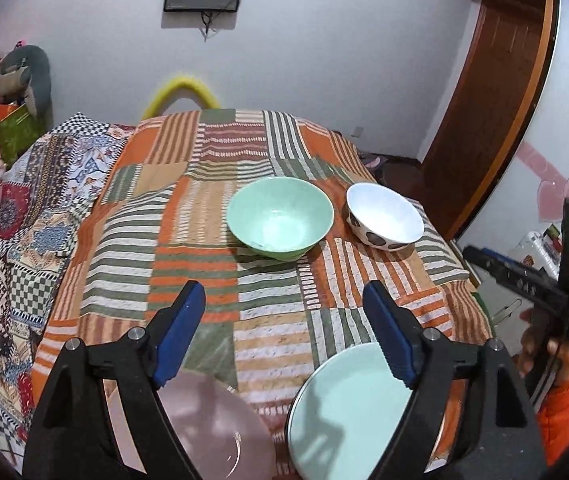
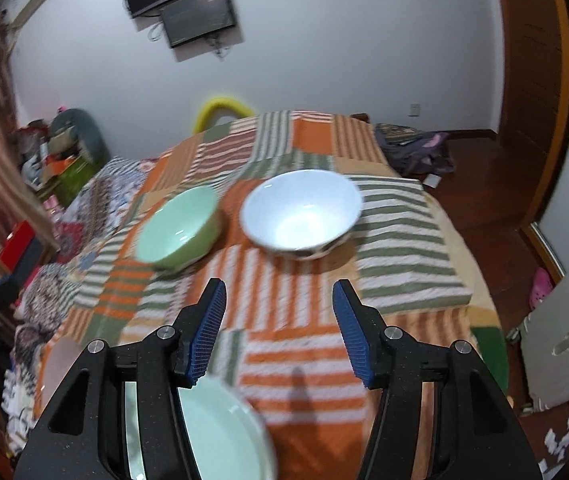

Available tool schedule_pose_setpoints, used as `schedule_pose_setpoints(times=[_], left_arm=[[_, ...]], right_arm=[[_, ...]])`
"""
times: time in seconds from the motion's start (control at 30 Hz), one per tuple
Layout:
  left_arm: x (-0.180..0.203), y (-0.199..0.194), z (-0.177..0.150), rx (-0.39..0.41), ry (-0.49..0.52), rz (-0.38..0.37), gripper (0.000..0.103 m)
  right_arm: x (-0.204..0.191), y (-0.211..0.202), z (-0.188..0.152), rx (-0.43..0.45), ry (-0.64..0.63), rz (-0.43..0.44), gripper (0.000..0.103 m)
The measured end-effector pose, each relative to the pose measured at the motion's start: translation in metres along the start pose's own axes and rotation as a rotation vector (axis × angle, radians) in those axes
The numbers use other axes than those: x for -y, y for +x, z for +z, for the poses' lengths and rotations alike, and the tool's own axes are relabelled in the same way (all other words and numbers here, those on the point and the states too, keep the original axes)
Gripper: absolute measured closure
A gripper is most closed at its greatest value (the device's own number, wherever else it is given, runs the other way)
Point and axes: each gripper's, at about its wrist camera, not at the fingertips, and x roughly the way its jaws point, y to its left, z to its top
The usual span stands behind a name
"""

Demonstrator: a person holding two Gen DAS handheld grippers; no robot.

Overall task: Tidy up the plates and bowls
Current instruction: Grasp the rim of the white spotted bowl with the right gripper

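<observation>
On a striped orange, green and white cloth [image 1: 204, 216] stand a mint green bowl [image 1: 279, 218] and, to its right, a white bowl [image 1: 383, 216] with dark spots outside. Nearer lie a pink plate [image 1: 212, 432] and a pale green plate [image 1: 348, 412]. My left gripper [image 1: 284, 308] hangs open above the cloth between the two plates, nothing between its blue pads. In the right wrist view the green bowl [image 2: 178, 232] and the white bowl [image 2: 302, 214] sit ahead. My right gripper [image 2: 280, 300] is open and empty over the cloth, the green plate [image 2: 220, 436] below its left finger.
The cloth covers a bed-like surface that drops off at the right to a wooden floor [image 2: 480, 200]. A patterned quilt [image 1: 16, 216] lies on the left. A hand in an orange sleeve [image 1: 560, 396] holds the other gripper's body [image 1: 540, 280] at the right edge.
</observation>
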Motion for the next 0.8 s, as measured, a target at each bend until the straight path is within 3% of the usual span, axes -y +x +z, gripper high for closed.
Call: schedule_pose_setpoints(times=[0.33,0.6,0.7,0.8], left_arm=[[0.004,0.056,0.007,-0.067,-0.003,-0.008,0.022],[0.004,0.077,0.009,-0.087,0.005,-0.009,0.022],[0.004,0.082,0.008,-0.097,0.006,-0.011,0.022],[0.006,0.086,0.007,-0.107,0.006,-0.01,0.022]], right_arm=[[0.04,0.078,0.022,-0.054,0.101,-0.033,0.052],[0.059,0.122,0.029,-0.127,0.174,-0.003,0.069],[0.061,0.127,0.028,-0.145,0.192,0.036,0.081],[0.056,0.126,0.027,-0.145,0.148,0.023,0.083]])
